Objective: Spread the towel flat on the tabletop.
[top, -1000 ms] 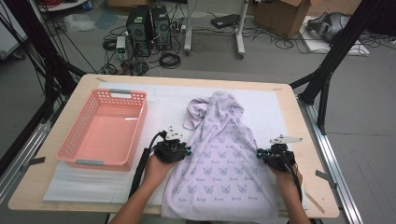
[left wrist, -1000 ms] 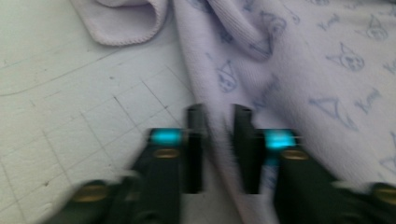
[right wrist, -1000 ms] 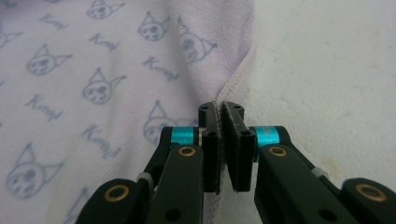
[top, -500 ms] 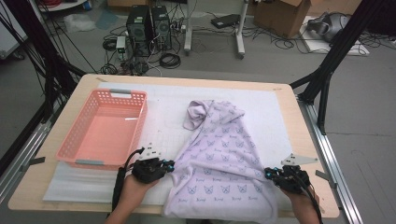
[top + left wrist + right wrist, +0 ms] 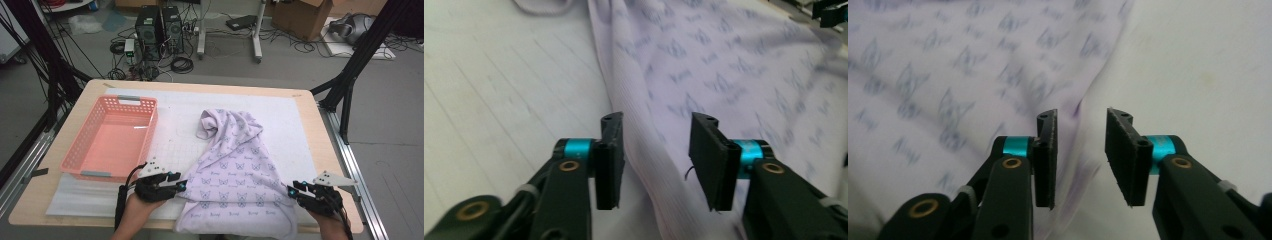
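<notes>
A: We note the lilac butterfly-print garment (image 5: pixel 235 180) lying on the white mat (image 5: pixel 175 120) at the middle of the table (image 5: pixel 310 100), narrow and bunched at the far end, fanned out wide toward the near edge, where its hem hangs slightly over.

B: And the grippers?

A: We see the left gripper (image 5: pixel 182 185) at the garment's left near corner and the right gripper (image 5: pixel 290 191) at its right near corner, both low over the table. In the left gripper view, the left gripper (image 5: pixel 656 155) has its jaws parted, having just been opening; the cloth's edge runs between them, but neither pad presses on it.

B: Same on the right?

A: Yes. In the right gripper view, the right gripper (image 5: pixel 1080 150) shows a clear gap, jaws likewise just opening, with the garment's edge passing under and between them, unclamped.

B: Anything else on the table?

A: A pink basket (image 5: pixel 100 165) sits just left of the mat's centre, well apart from the garment.
</notes>
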### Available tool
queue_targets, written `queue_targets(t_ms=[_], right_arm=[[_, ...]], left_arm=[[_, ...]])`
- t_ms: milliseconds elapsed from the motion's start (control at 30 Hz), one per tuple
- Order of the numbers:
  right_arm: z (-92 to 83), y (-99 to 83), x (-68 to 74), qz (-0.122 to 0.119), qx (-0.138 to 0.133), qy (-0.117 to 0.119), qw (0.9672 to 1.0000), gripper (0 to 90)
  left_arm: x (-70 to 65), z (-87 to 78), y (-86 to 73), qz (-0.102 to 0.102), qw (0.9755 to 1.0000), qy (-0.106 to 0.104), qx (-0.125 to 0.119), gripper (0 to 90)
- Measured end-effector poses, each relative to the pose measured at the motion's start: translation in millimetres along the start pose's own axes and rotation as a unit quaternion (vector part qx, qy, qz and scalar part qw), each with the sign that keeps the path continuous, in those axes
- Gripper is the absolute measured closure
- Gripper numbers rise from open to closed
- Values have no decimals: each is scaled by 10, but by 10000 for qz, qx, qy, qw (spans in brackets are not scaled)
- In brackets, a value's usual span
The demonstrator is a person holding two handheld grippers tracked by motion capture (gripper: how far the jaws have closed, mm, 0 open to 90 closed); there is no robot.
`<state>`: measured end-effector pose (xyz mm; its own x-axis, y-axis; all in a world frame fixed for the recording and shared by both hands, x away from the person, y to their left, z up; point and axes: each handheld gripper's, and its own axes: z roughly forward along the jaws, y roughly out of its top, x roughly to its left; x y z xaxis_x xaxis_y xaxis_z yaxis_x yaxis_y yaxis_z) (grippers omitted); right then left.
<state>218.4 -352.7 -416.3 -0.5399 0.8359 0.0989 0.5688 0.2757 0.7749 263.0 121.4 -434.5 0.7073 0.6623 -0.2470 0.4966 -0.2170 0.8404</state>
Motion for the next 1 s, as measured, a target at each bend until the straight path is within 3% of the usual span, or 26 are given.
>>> queue_targets(t_ms=[100, 200, 300, 367, 467, 533, 633, 733, 800, 833, 867, 933, 1000], right_arm=[[79, 131, -110, 126, -177, -105, 9997, 670], [265, 248, -226, 203, -149, -234, 9994, 712], [502, 339, -312, 263, -50, -331, 9991, 741], [652, 389, -341, 305, 29, -337, 9990, 746], [836, 457, -340, 277, 195, -363, 9988, 744], [966, 514, -316, 208, 353, -367, 9985, 724], [1088, 585, -279, 214, 378, -286, 9986, 628], [1189, 636, -210, 136, 438, -135, 9989, 582], [1222, 655, -158, 97, 451, -228, 9987, 596], [1231, 664, -146, 55, 450, -224, 9987, 631], [1228, 666, -131, 66, 468, -204, 9987, 695], [1220, 664, -99, 4, 500, -32, 9987, 833], [1203, 666, -76, -49, 552, 67, 9984, 867]], left_arm=[[83, 146, 191, -59, 9999, 16, -92, 517], [173, 333, 368, -100, 9999, 82, -64, 514], [255, 521, 445, -198, 9997, 141, -52, 519], [286, 618, 456, -155, 9996, 231, 8, 527], [301, 741, 495, -58, 9992, 342, 178, 532], [301, 819, 536, -105, 9989, 370, 254, 522], [281, 937, 576, -183, 9985, 327, 388, 476], [222, 1067, 559, -11, 9970, 340, 690, 471], [181, 1109, 543, 68, 9964, 421, 732, 477], [169, 1107, 544, 94, 9965, 385, 742, 526], [142, 1107, 539, 185, 9963, 296, 790, 658], [82, 1087, 529, 474, 9948, 377, 819, 830], [77, 1050, 525, 404, 9953, 341, 817, 852]])
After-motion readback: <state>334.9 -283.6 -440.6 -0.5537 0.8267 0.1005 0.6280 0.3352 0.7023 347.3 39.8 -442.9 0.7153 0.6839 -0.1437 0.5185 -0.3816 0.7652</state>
